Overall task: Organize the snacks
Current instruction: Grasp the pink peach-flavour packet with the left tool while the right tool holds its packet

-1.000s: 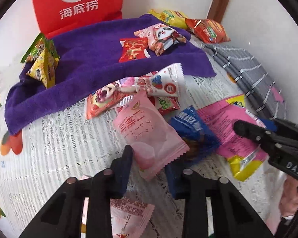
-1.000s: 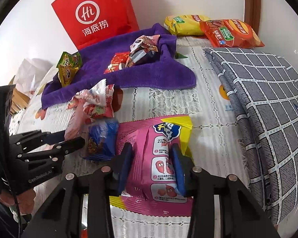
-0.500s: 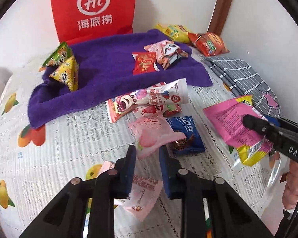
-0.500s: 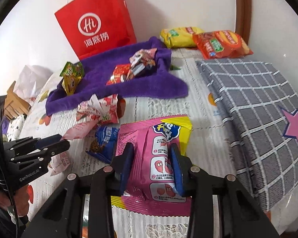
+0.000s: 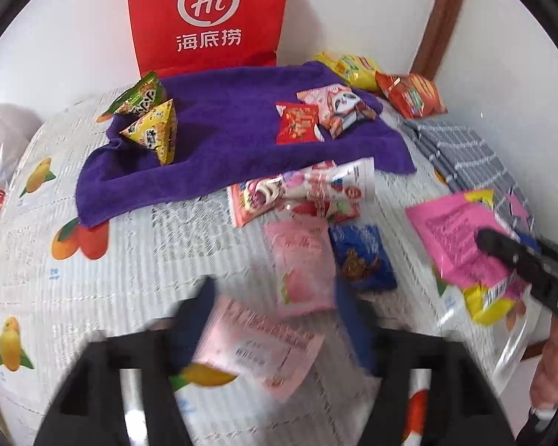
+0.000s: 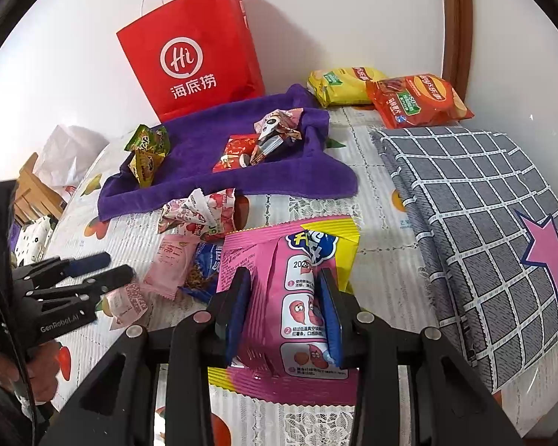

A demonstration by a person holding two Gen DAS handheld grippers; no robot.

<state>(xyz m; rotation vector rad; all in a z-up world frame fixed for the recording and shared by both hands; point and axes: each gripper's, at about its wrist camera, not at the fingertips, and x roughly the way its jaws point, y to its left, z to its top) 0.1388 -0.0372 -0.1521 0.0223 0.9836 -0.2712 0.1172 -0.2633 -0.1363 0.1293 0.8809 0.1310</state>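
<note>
My right gripper (image 6: pixel 283 297) is shut on a big pink and yellow snack bag (image 6: pixel 301 260), also seen in the left wrist view (image 5: pixel 461 238). My left gripper (image 5: pixel 275 304) is open and empty above a small pale pink packet (image 5: pixel 256 342); it also shows in the right wrist view (image 6: pixel 104 271). A pink peach packet (image 5: pixel 303 264) and a blue packet (image 5: pixel 361 256) lie just ahead of it. A purple towel (image 5: pixel 223 141) carries a red packet (image 5: pixel 297 122), a panda packet (image 5: pixel 340 107) and triangular yellow-green packets (image 5: pixel 152 126).
A red paper bag (image 6: pixel 193 59) stands against the wall. Yellow (image 6: pixel 342 83) and orange (image 6: pixel 416 100) chip bags lie at the back right. A folded grey checked cloth (image 6: pixel 476 219) covers the right side. Strawberry-print wrappers (image 5: pixel 305 193) lie by the towel's front edge.
My left gripper has opened and let go of the pink peach packet, which now lies on the table beside the blue packet. The right gripper keeps its hold on the pink bag.
</note>
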